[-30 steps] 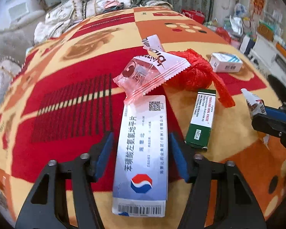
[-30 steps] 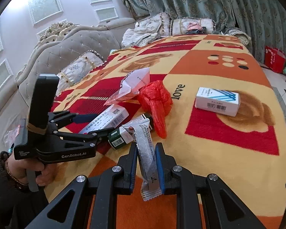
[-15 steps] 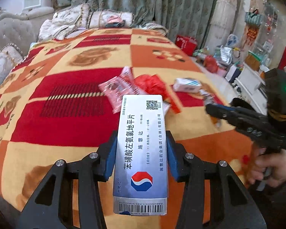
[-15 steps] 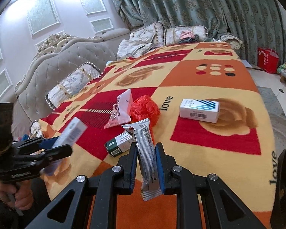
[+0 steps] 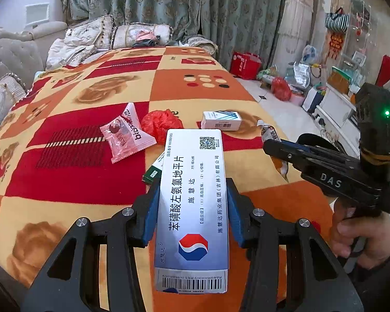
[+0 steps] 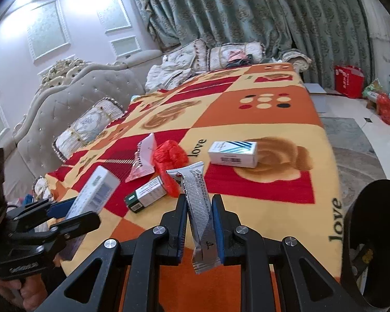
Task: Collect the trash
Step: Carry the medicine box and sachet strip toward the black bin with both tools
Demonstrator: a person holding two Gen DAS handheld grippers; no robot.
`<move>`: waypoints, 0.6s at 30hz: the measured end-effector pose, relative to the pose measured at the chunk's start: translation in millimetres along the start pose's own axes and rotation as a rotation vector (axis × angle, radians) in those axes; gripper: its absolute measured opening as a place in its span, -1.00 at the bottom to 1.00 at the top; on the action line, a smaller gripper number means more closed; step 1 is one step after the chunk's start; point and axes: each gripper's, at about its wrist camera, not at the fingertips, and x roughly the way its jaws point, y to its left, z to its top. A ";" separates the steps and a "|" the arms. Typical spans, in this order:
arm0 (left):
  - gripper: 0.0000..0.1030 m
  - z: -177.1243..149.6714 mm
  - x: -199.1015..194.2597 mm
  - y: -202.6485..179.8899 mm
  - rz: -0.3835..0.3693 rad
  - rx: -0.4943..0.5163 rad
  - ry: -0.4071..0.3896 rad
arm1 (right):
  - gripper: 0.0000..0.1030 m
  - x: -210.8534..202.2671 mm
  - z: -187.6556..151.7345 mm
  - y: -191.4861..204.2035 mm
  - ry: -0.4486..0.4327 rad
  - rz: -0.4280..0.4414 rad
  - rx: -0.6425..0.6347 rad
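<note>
My left gripper is shut on a long silver-blue medicine box, lifted clear of the patterned blanket. My right gripper is shut on a silver sachet wrapper, also held above the bed. Left on the blanket are a pink candy wrapper, a crumpled red plastic bag, a small green box and a white box with blue stripes. Each gripper shows in the other's view: the right one and the left one.
A black bin rim shows at the right edge of the right wrist view. Beyond the bed's right side the floor holds a red bag and clutter near a white cabinet. Pillows line the grey headboard on the left.
My left gripper closed on the medicine box and lifted it off the blanket, drawing back. My right gripper, still holding the sachet, also pulled back and rose a little.
</note>
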 end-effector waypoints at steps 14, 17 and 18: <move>-0.13 -8.4 4.9 23.5 -0.004 -0.079 0.017 | -0.65 -12.6 0.5 -20.3 -0.038 -0.105 0.024; -0.13 -9.6 5.2 23.2 -0.008 -0.080 0.018 | -0.65 -11.1 0.3 -20.9 -0.035 -0.109 0.029; -0.13 -10.7 5.8 23.2 -0.010 -0.081 0.020 | -0.66 -9.5 0.3 -19.7 -0.031 -0.109 0.025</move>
